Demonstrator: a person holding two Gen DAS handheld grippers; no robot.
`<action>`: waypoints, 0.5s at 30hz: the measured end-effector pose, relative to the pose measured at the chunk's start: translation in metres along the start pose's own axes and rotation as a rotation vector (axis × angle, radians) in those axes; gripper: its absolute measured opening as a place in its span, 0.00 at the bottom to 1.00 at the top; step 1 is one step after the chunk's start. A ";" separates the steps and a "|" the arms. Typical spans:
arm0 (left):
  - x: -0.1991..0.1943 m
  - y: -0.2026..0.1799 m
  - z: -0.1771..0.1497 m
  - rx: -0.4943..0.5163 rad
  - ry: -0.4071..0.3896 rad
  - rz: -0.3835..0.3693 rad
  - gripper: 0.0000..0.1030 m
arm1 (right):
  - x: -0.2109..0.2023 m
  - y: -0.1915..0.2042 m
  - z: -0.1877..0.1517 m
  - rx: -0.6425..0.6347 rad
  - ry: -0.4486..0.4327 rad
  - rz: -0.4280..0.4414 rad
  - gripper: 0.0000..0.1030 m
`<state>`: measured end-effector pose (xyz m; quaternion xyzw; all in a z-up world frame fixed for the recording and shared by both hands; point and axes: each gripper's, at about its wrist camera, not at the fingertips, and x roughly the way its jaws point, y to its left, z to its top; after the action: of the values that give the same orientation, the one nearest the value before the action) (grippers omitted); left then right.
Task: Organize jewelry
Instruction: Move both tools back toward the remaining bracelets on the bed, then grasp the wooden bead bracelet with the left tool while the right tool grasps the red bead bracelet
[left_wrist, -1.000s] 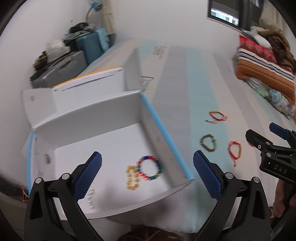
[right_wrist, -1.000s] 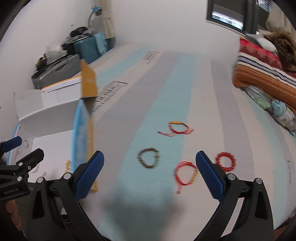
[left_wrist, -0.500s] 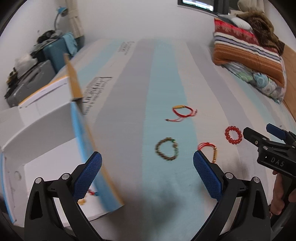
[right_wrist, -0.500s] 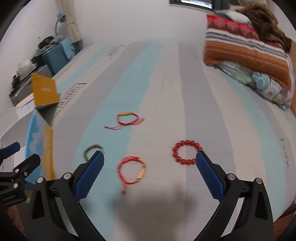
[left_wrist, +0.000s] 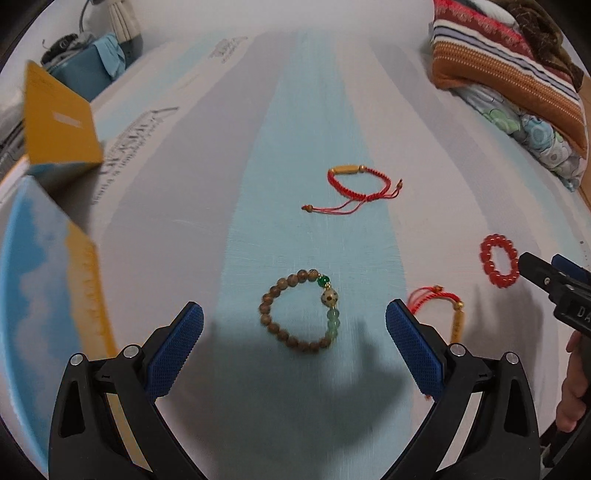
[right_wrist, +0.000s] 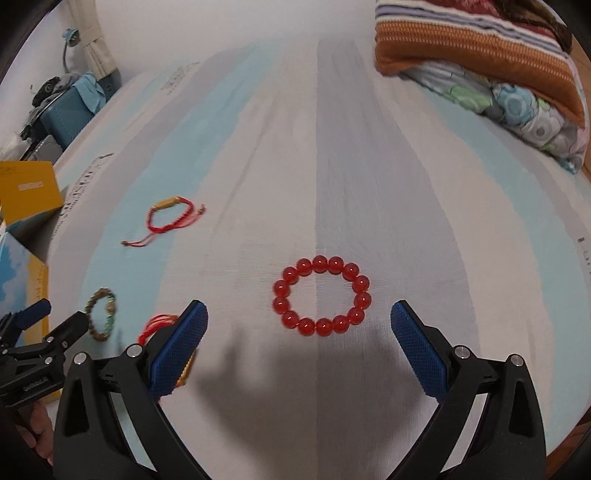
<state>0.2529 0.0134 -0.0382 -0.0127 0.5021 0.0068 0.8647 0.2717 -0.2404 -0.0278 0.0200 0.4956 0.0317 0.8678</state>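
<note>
Several bracelets lie on the striped bed sheet (left_wrist: 306, 110). A brown wooden-bead bracelet (left_wrist: 300, 315) with green beads rests just ahead of my open left gripper (left_wrist: 294, 332), between its blue pads. A red glass-bead bracelet (right_wrist: 322, 296) lies just ahead of my open right gripper (right_wrist: 299, 332). A red cord bracelet with a gold tube (left_wrist: 362, 182) lies farther out. Another red cord bracelet (left_wrist: 441, 306) sits partly behind the left gripper's right finger. The open cardboard box (left_wrist: 48, 236) stands at the left; its inside is hidden.
Folded striped and floral blankets (left_wrist: 509, 81) are piled at the far right of the bed. Suitcases and clutter (left_wrist: 85, 55) stand beyond the bed's far left corner. A person's hand (left_wrist: 574, 391) holds the right gripper at the frame edge.
Both grippers swung right, away from the box and over the bracelets. The left one now faces the wooden-bead bracelet, the right one the red bead bracelet. Both stayed open.
</note>
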 end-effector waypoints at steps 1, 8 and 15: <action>0.006 0.000 0.001 -0.003 0.001 0.003 0.94 | 0.004 -0.002 0.001 0.001 0.007 0.003 0.93; 0.040 -0.001 0.004 0.004 0.038 0.001 0.94 | 0.039 -0.007 0.003 -0.015 0.063 -0.003 0.93; 0.049 -0.003 0.001 0.013 0.063 0.032 0.76 | 0.065 -0.011 -0.001 -0.012 0.124 -0.012 0.73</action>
<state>0.2781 0.0106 -0.0808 0.0007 0.5291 0.0167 0.8484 0.3044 -0.2469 -0.0847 0.0098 0.5484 0.0308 0.8356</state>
